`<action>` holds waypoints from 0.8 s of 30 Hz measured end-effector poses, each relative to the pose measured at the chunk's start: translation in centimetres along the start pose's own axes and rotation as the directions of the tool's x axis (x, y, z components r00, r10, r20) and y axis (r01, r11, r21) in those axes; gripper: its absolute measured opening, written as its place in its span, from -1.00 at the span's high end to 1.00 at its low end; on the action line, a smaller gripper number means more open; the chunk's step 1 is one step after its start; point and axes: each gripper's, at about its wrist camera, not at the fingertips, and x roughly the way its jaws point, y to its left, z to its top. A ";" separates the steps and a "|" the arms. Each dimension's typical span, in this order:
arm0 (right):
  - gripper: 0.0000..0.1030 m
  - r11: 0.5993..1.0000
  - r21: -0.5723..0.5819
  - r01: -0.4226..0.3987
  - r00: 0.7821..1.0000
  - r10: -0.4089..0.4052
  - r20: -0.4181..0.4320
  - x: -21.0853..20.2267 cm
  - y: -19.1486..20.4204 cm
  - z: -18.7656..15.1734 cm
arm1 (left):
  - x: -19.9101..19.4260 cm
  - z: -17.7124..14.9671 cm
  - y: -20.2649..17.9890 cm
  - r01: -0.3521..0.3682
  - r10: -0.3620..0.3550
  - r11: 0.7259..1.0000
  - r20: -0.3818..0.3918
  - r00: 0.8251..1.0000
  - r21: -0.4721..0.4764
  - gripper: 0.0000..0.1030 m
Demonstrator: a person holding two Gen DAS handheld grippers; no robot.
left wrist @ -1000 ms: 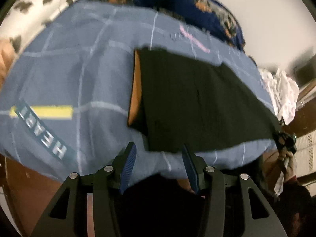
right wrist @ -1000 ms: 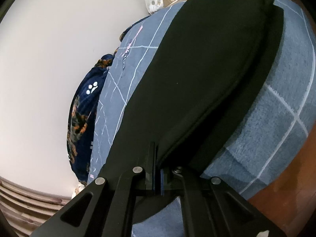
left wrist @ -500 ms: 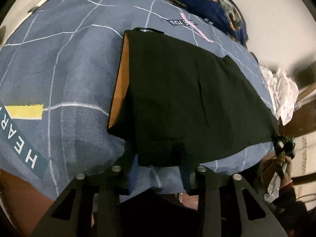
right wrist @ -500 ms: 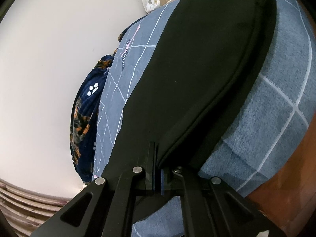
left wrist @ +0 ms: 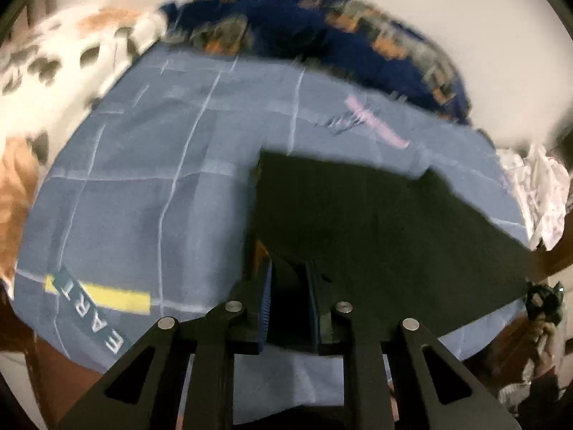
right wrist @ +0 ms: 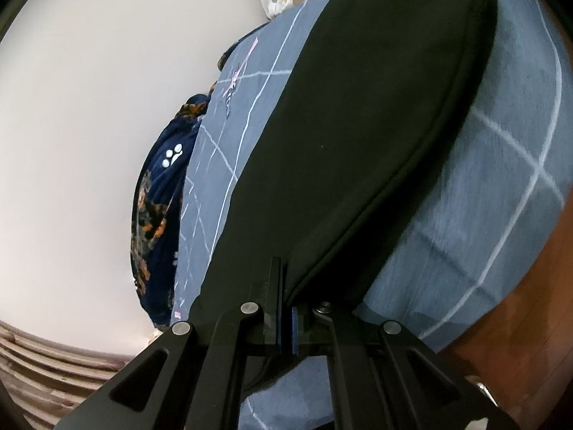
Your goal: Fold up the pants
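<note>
Black pants (left wrist: 358,222) lie spread on a blue checked bedsheet (left wrist: 143,197). In the left wrist view my left gripper (left wrist: 288,272) has the near corner of the pants between its blue pads; its jaws are closing and the cloth fills the narrow gap. A sliver of orange lining shows beside the left pad. In the right wrist view my right gripper (right wrist: 284,279) is shut on the edge of the pants (right wrist: 358,125), which stretch away from it in two layers. That right gripper (left wrist: 544,301) also shows at the pants' far right corner, held in a hand.
A dark blue patterned blanket (left wrist: 322,28) lies along the wall side of the bed. A white spotted pillow (left wrist: 53,64) is at the upper left, a white crumpled cloth (left wrist: 537,186) at the right. The brown wooden bed edge (right wrist: 519,304) borders the sheet (right wrist: 501,179).
My left gripper's jaws went from wide apart to nearly together over the pants' near corner, and the hand moved with it. The orange lining is now mostly hidden. The right gripper stayed still.
</note>
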 end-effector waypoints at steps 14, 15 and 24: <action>0.95 1.000 0.009 -0.004 1.000 0.004 0.019 -0.8 -0.7 -0.3 | 0.1 -2.8 2.1 0.097 -0.095 0.988 0.024 0.995 -0.119 0.66; 0.95 1.000 0.006 -0.003 1.000 0.003 0.023 -1.0 -0.6 -0.3 | 0.2 -2.8 1.9 0.096 -0.094 0.989 0.021 0.995 -0.110 0.66; 0.81 0.994 0.088 -0.069 0.996 0.064 0.056 -2.4 -3.0 1.1 | 0.0 -3.5 1.9 0.044 -0.044 0.995 0.001 0.999 -0.092 0.66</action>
